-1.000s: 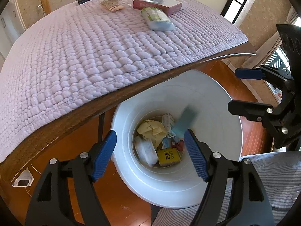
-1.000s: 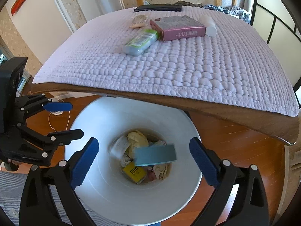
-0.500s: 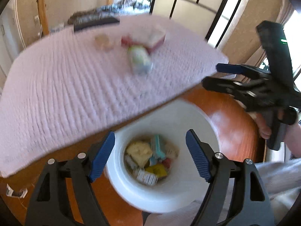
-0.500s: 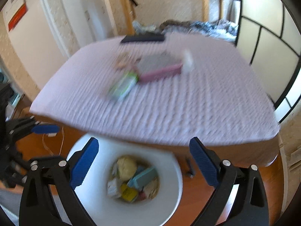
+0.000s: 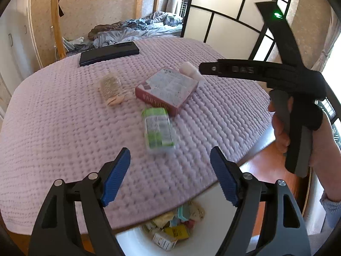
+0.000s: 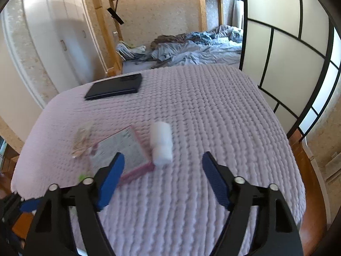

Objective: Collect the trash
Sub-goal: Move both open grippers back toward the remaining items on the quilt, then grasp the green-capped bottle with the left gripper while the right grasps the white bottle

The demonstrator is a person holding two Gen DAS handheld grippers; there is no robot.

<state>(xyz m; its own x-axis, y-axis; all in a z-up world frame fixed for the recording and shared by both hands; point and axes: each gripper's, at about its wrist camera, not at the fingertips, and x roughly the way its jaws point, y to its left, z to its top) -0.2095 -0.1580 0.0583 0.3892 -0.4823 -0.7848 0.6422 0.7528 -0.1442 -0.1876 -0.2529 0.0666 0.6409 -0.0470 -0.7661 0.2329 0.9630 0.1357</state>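
Both claws are up off the bin and heading over the counter for another round of trash. My left claw point(image 5: 170, 179) is about half open with nothing in it. My right claw point(image 6: 163, 179) has just been closing from wide to about half, and it's empty too.

Left to right on the counter: a crumpled tan wrapper point(image 5: 110, 91), the green-and-white pack point(image 5: 158, 130) lying nearest my left claw, the pink box point(image 5: 167, 89) touching its far end, then the white roll point(image 6: 161, 144) just beside the box's right edge. The white bin point(image 5: 204, 241) sits under the near edge of the counter, already holding a pile of wrappers.

I'd guess next is dropping the left claw onto the green pack and the right onto the roll; the right needs to open wider again first.

The counter has a lumpy lilac quilted cover point(image 6: 202, 111), so stuff might sink in a bit. A dark flat case point(image 6: 115, 86) lies at the far left, probably not trash. Beyond that there's an unmade bed, wardrobe left, paned screen right.
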